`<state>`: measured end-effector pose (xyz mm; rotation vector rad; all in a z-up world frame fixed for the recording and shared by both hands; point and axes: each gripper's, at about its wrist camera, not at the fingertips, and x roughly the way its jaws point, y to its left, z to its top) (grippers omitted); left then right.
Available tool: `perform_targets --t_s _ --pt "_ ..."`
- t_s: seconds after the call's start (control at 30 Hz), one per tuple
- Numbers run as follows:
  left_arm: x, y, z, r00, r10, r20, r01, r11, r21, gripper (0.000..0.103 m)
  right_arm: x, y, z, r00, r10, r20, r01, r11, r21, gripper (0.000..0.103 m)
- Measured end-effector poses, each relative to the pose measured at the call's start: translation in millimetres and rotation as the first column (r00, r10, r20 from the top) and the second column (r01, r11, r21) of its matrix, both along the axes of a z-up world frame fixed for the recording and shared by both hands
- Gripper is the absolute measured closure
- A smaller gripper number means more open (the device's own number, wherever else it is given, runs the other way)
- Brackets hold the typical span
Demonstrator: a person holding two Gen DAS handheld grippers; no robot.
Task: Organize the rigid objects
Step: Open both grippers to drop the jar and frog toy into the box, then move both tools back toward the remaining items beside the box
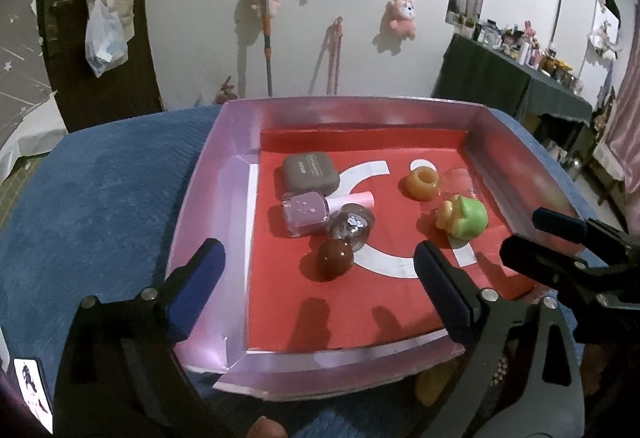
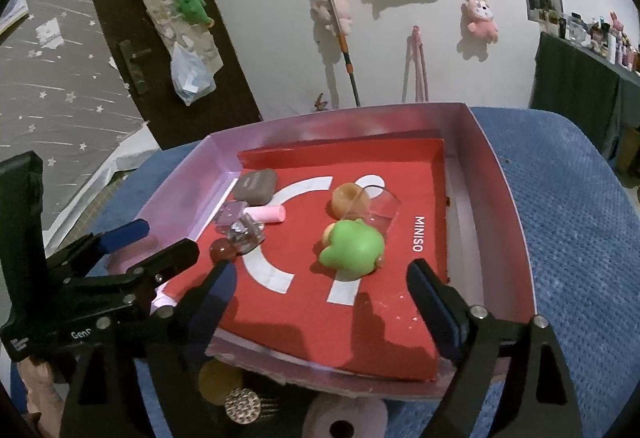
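Inside the pink tray [image 1: 208, 174], brown ball [image 1: 335, 258] lies just ahead, between the left gripper [image 1: 318, 282] jaws, spread empty; right gripper [image 2: 320, 290] likewise spread, faces the green toy [image 2: 352, 248].

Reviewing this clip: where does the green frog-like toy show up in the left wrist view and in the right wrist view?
Left wrist view: the green toy sits right of centre on the red liner, near the tray's right wall, beside the amber ring.
Right wrist view: the toy is near the picture's centre, just in front of the same ring.
Shared landmark: the white arcs printed on the red liner.
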<state>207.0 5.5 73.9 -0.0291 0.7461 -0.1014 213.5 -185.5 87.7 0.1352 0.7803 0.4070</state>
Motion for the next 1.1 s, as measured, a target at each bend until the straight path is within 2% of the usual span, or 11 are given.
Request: perform_targets --t_s 0.2,0.33,1.1 --pt "-11 4 6 1.000 0.014 0.023 -0.015 1.000 0.007 0.006 -13 0 8 0.999 0.007 0.035 -0.008 1.000 0.023 0.000" --pt "-18 5 6 0.999 0.018 0.031 -0.018 1.000 0.011 0.000 -20 -2 13 0.999 0.005 0.053 -0.007 0.999 0.034 0.000" --pt "-56 5 9 0.999 0.026 0.024 -0.026 1.000 -0.002 0.000 -60 -1 29 0.993 0.034 0.114 -0.039 0.998 0.041 0.000"
